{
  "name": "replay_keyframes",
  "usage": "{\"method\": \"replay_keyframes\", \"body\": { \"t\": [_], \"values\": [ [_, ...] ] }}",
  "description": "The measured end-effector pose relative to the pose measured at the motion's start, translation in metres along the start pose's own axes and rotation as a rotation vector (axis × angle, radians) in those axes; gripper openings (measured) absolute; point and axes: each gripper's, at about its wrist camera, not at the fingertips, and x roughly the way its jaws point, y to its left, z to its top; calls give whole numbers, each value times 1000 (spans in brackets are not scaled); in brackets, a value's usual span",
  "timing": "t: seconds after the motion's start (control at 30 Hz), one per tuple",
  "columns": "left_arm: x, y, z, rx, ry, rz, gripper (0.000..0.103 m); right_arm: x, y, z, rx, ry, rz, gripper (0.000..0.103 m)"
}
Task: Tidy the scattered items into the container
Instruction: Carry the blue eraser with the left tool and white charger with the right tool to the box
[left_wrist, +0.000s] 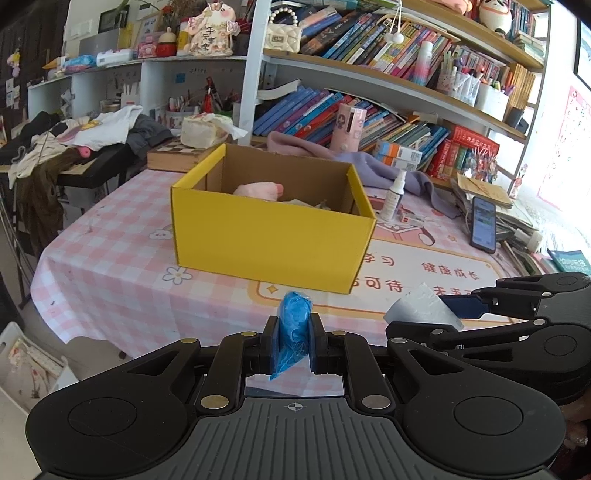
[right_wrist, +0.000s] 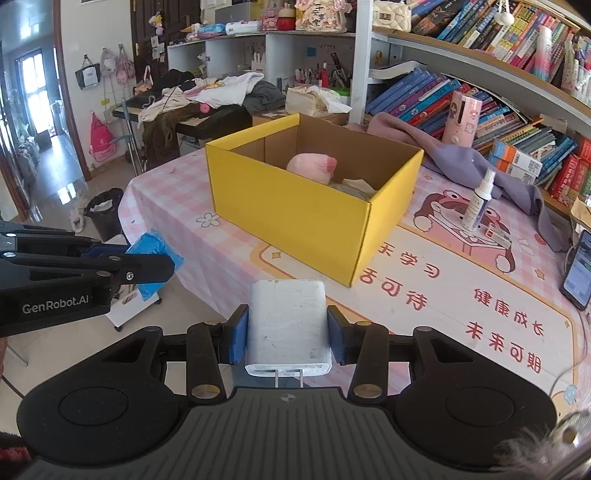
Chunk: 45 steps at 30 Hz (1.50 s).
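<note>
A: From the left wrist view, what do you see?

B: The left gripper (left_wrist: 293, 338) has its jaws clenched on a blue plastic packet (left_wrist: 294, 328), held near the worktop (left_wrist: 110, 273) edge. The yellow box (left_wrist: 273, 236) sits farther off, a pink soft toy (left_wrist: 260, 191) inside. At the right, the right gripper (left_wrist: 436, 314) carries a white charger (left_wrist: 421, 308).

A: And the right wrist view?

B: The jaws of that gripper (right_wrist: 288, 334) are grasping the charger (right_wrist: 287, 325), prongs toward the camera. The box (right_wrist: 306, 218) stands beyond; the packet (right_wrist: 157, 258) is at the left.
</note>
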Motion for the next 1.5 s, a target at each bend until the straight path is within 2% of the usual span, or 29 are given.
{"method": "replay_keyframes", "body": {
  "t": [0.33,0.83,1.0,1.33,1.5],
  "values": [
    [1,28,3,-55,8,47,14,15,12,10,-17,12,41,41],
    [20,36,29,-54,4,66,14,42,7,30,-45,26,101,41],
    [32,34,46,-43,-11,76,14,56,-1,46,-69,22,121,41],
    [67,29,101,-5,-76,73,14,63,-42,100,-73,-100,127,41],
    [94,24,129,25,-76,61,14,79,-64,122,-69,-119,116,41]
  ]
}}
